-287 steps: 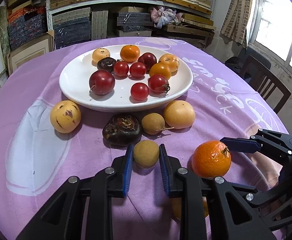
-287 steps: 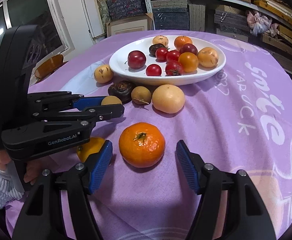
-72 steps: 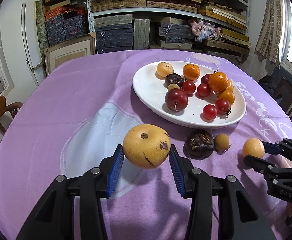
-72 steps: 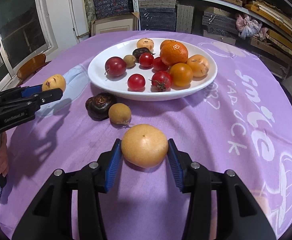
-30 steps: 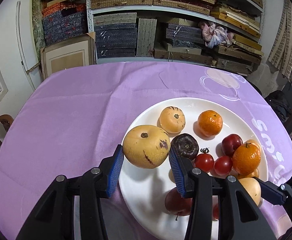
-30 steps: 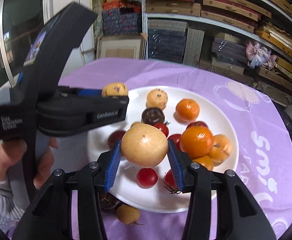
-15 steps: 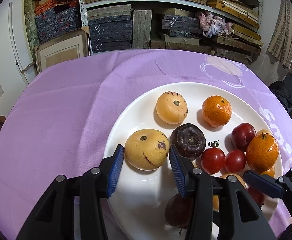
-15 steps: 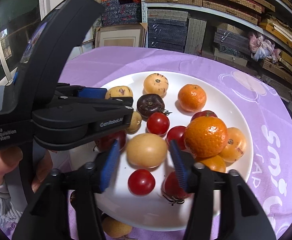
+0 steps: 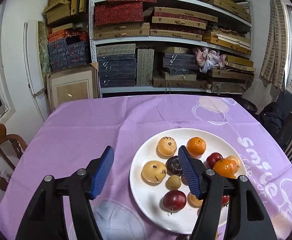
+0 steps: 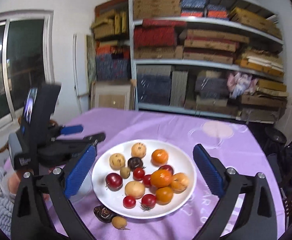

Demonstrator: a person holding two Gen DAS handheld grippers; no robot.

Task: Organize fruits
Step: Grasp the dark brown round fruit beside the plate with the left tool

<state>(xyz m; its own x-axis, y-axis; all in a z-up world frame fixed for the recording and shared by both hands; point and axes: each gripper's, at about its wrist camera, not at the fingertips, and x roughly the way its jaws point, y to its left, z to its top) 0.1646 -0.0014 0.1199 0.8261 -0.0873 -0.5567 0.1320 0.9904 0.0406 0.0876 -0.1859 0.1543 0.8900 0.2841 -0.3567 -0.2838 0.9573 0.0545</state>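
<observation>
1. Plate [image 10: 185,204] lies below the right gripper [image 10: 144,172], holding most fruits.
2. Both grippers, left gripper [image 9: 146,173] included, hang spread and empty.
3. Dark fruit [image 10: 104,213] and small tan fruit [image 10: 119,221], blurred, lie beside the plate's near rim; seemingly next pickups.

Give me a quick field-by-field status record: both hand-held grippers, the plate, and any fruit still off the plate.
left hand-held gripper: open, empty, raised over the plate's left edge
right hand-held gripper: open, empty, above the plate
white plate: on the purple tablecloth, holds many fruits
spotted yellow fruit: on plate, left side
pale round fruit: on plate, near front
dark wrinkled fruit: on cloth, off plate
small brown fruit: on cloth, beside the dark one
</observation>
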